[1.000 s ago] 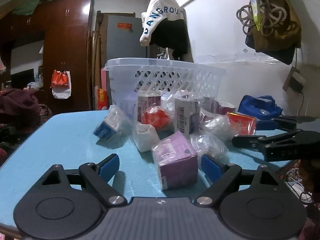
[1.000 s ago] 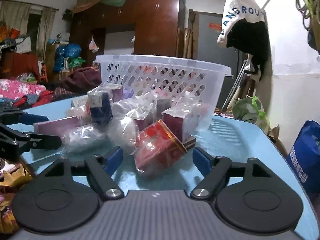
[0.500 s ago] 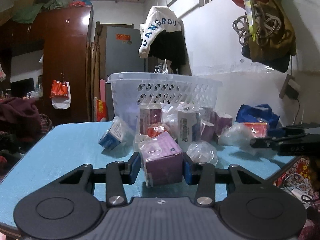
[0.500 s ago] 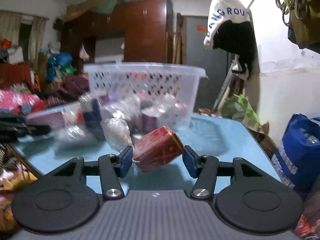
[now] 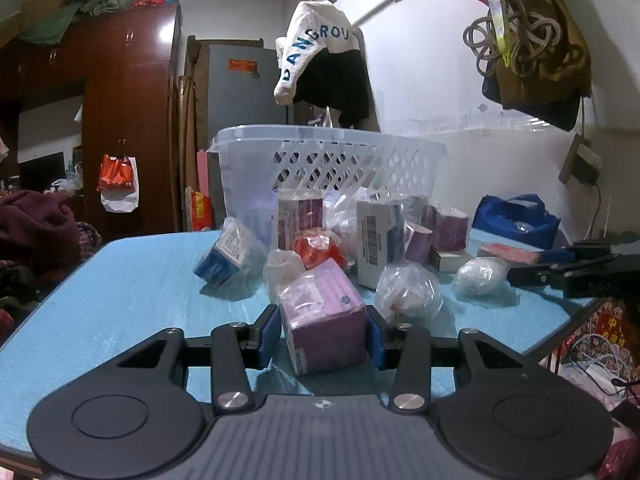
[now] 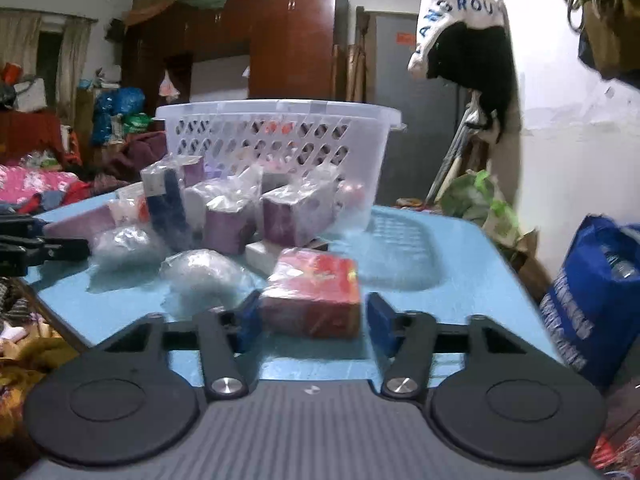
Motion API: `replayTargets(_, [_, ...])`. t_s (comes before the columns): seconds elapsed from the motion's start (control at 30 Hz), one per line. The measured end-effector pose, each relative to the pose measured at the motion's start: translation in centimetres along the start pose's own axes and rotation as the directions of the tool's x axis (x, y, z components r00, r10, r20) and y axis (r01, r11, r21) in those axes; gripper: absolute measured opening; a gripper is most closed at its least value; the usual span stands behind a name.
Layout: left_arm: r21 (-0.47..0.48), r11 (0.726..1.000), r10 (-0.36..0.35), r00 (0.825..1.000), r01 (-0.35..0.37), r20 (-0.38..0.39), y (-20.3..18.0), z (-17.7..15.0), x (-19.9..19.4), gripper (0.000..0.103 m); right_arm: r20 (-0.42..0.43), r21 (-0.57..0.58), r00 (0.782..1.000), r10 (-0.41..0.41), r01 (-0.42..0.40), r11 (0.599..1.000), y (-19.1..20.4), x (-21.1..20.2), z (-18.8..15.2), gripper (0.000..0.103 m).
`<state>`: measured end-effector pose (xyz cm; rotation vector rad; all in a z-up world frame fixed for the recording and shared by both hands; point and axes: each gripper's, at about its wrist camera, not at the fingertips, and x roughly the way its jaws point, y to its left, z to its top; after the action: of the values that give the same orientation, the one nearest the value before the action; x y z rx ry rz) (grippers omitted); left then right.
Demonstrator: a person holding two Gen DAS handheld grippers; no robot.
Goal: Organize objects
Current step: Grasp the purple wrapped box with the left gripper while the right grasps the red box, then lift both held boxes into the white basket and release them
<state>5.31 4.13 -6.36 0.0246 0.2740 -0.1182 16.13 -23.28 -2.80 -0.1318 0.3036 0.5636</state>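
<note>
My left gripper [image 5: 322,330] is shut on a purple box [image 5: 322,316] wrapped in plastic, held just above the blue table [image 5: 120,292]. My right gripper [image 6: 312,320] is shut on a red box [image 6: 314,296] in plastic wrap, low over the table [image 6: 440,280]; the right pad barely touches it. A white lattice basket [image 5: 332,160] stands at the back of the table, also in the right wrist view [image 6: 276,140]. Several wrapped boxes and plastic bundles lie in a pile [image 5: 376,232] in front of it.
The right gripper shows at the right edge of the left wrist view [image 5: 580,272]; the left one shows at the left edge of the right wrist view [image 6: 36,246]. A blue bag [image 6: 592,300] stands off the table's right side. A wardrobe [image 5: 128,120] stands behind.
Both grippers closed from open onto their boxes, the left on the purple one, the right on the red one. The red box has turned flatter and both boxes have drawn away from the pile.
</note>
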Motion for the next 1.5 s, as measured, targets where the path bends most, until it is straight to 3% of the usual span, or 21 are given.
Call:
replayTargets(0.37, [-0.027,1.0,-0.004,0.993,0.007,0.118,0.8,1.5,-2.3,0.046,0.105,0.038,0.993,-0.049,0.045,0.998,-1.2,-2.9,2.2,0.053])
replayTargets(0.53, [-0.028,0.999,-0.017,0.974,0.024,0.225,1.1,7.3,-2.4,0.046,0.232,0.034,0.971,0.061,-0.071,0.997,-0.9,-2.0,8.7,0.053])
replayTargets(0.63, [-0.04,0.999,-0.01,0.965,0.022,0.26,1.3,12.3,-0.3,0.046,0.263,-0.001,0.962,0.069,-0.071,0.997,-0.4,0.3,13.3,0.053])
replayTargets(0.73, [-0.062,0.998,0.002,0.972,0.013,0.237,1.5,16.4,3.2,0.046,0.227,-0.027,0.972,0.055,-0.05,0.998,0.1,3.8,16.8,0.052])
replayTargets(0.87, [-0.086,0.996,0.033,0.992,-0.022,0.124,2.1,18.9,9.4,0.047,0.174,-0.041,0.983,0.061,-0.054,0.998,0.5,8.0,18.9,0.054])
replayTargets(0.9, [-0.097,0.995,0.025,0.996,-0.016,0.09,2.4,18.8,10.8,0.05,0.17,-0.043,0.984,0.06,-0.053,0.998,0.6,8.7,18.9,0.062])
replayTargets(0.93, [-0.107,0.994,0.017,0.999,-0.011,0.052,2.7,18.7,12.1,0.068,0.15,-0.048,0.987,0.064,-0.057,0.997,0.6,9.6,18.9,0.09])
replayTargets(0.97, [-0.125,0.992,0.018,1.0,-0.016,0.013,2.9,18.3,13.0,0.081,0.139,-0.043,0.989,0.05,-0.044,0.998,0.7,9.7,18.6,0.101])
replayTargets(1.03, [-0.14,0.99,0.02,0.999,-0.015,0.031,3.2,17.4,12.4,0.081,0.169,-0.025,0.985,0.022,-0.018,1.0,0.5,9.0,17.8,0.103])
replayTargets(1.13, [-0.128,0.991,-0.027,0.994,0.04,0.106,2.8,15.3,8.7,0.082,0.19,0.016,0.978,0.082,-0.087,0.996,0.2,5.7,15.5,0.103])
replayTargets(1.2, [-0.106,0.993,-0.033,0.992,0.046,0.123,1.9,13.5,5.8,0.085,0.182,0.056,0.982,0.041,-0.052,0.997,0.4,3.4,13.4,0.103])
replayTargets(1.3, [-0.051,0.997,-0.045,0.992,0.051,0.119,0.0,10.1,2.6,0.087,0.18,0.095,0.983,-0.025,0.008,0.995,1.1,0.6,8.8,0.103])
replayTargets(1.5, [-0.012,0.997,-0.081,0.994,0.082,0.07,-3.3,4.7,0.9,0.087,0.115,0.039,0.993,0.017,-0.022,0.999,2.9,-1.1,1.8,0.103])
